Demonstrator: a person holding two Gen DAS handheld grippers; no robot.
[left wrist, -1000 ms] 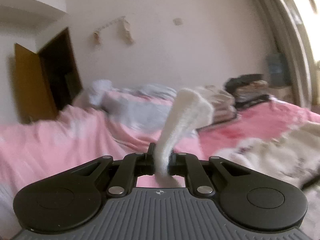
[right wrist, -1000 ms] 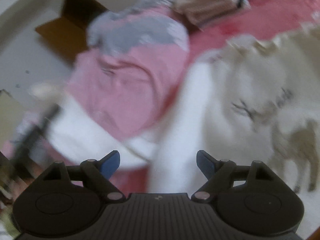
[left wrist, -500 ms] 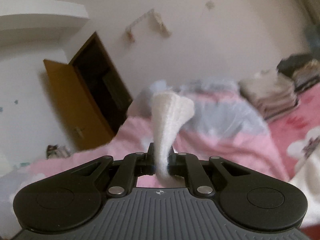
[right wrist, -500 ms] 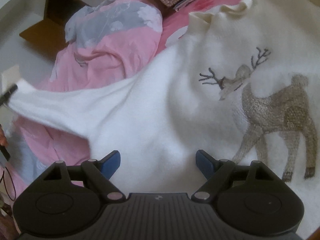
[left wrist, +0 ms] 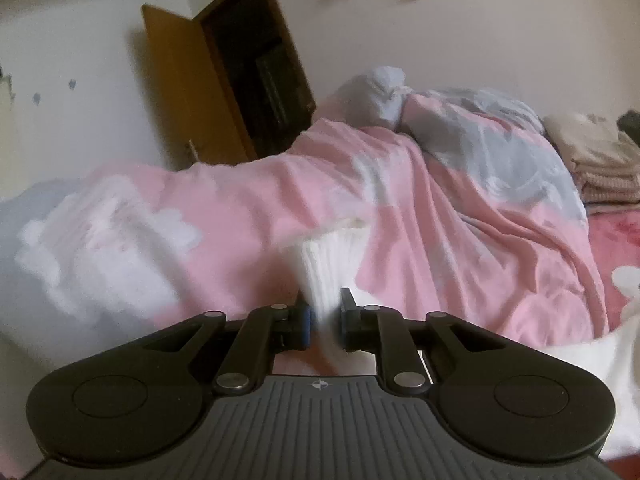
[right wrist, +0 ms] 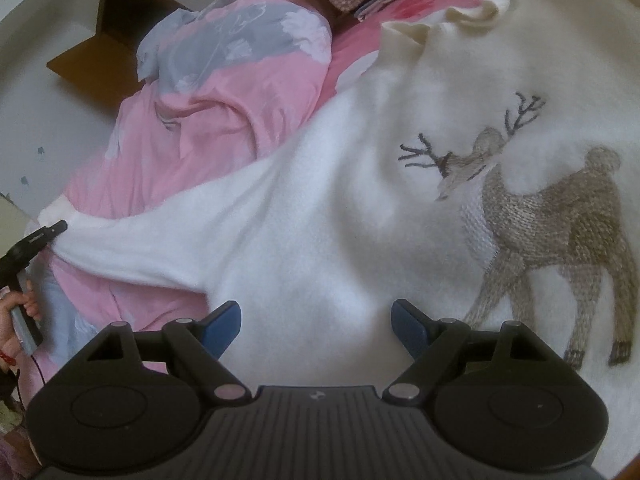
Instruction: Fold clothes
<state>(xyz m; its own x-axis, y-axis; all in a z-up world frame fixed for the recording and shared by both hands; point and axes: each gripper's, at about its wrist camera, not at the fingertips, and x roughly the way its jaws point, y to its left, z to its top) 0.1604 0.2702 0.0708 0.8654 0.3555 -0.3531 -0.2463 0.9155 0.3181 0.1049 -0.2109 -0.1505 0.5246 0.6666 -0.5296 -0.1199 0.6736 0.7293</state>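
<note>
Left gripper (left wrist: 323,322): jaws just eased apart, sleeve cuff (left wrist: 332,268) between, pad contact blurred.
Right gripper (right wrist: 316,326): spread wide, empty, above sweater (right wrist: 320,240).
Deer motif (right wrist: 540,216): shown in right view only.

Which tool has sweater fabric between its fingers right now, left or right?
The left tool: the white sweater's cuff runs between its narrowly spaced fingers, which have just been opening. The right tool gapes wide above the sweater body, gripping nothing.

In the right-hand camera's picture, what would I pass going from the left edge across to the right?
A hand holding the other gripper → the white sweater's sleeve stretched toward it → the crumpled pink and grey quilt → the sweater's knitted deer.
</note>
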